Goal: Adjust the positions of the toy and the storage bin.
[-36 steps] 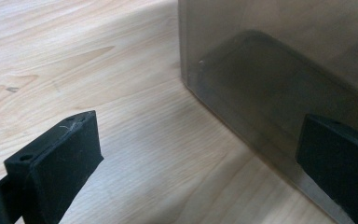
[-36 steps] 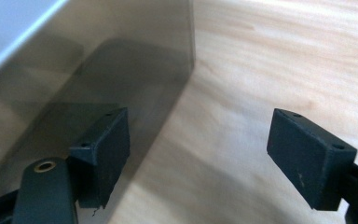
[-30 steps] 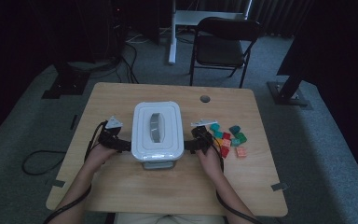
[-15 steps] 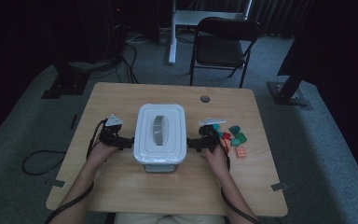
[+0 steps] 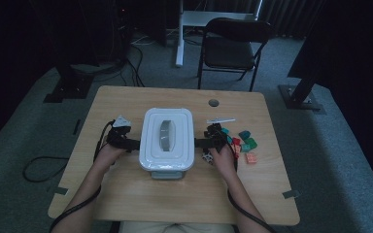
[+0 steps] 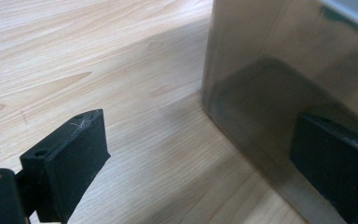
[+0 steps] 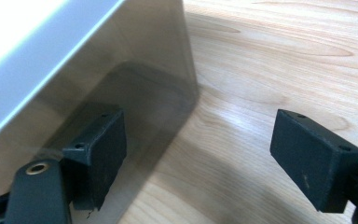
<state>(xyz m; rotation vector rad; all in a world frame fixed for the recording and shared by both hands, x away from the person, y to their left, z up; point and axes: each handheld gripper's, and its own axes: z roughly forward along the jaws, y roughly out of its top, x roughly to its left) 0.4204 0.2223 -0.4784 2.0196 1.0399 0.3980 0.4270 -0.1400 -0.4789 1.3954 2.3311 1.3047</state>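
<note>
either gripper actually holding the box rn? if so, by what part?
Nothing is held. The left gripper and right gripper flank the white lidded box at its side walls, jaws open, nothing clamped between them.

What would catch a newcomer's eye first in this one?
The white lidded box at the middle of the wooden table, flanked by the left gripper and right gripper, both open. Then the colourful blocks right of it.

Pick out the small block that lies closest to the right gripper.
The black-and-white speckled block, just below the right gripper; the coloured blocks lie farther right.
</note>
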